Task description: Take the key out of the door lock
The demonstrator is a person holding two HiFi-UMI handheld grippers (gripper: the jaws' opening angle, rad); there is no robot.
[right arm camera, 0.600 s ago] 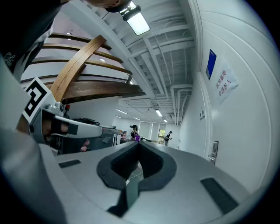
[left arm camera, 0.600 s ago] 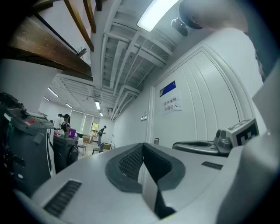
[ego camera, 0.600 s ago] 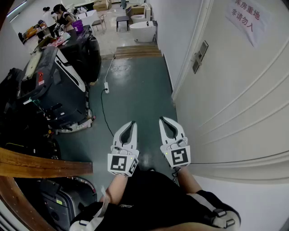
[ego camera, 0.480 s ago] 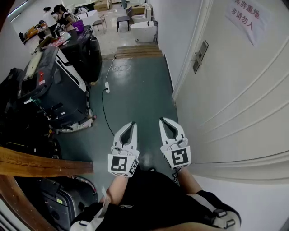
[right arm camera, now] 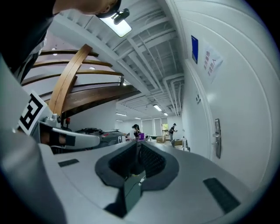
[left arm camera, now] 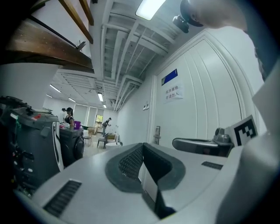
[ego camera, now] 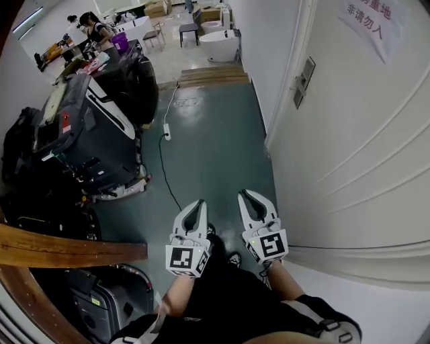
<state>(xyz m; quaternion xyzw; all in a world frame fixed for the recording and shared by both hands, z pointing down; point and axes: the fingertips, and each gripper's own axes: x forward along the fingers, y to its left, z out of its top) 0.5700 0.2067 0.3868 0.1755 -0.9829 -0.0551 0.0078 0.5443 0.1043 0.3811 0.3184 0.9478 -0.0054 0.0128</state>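
At the far left, a large dark machine is seen standing on the green floor, with a curved wooden beam nearer. Far beyond the machine, a person is seen standing. A black cable is run along the floor to a white power strip.

Near the middle, the left gripper is held level above the floor. Its jaws are brought together at the tips, and nothing is held between them. Just beside it on the right, the right gripper is held level as well, and its jaws are likewise closed on nothing.

At the right, a white panelled door is seen, with a paper sign stuck high on it. The door lock, a metal plate with a handle, is mounted at the door's far edge, well apart from both grippers. A key in it cannot be made out, since the plate is too small in every view.
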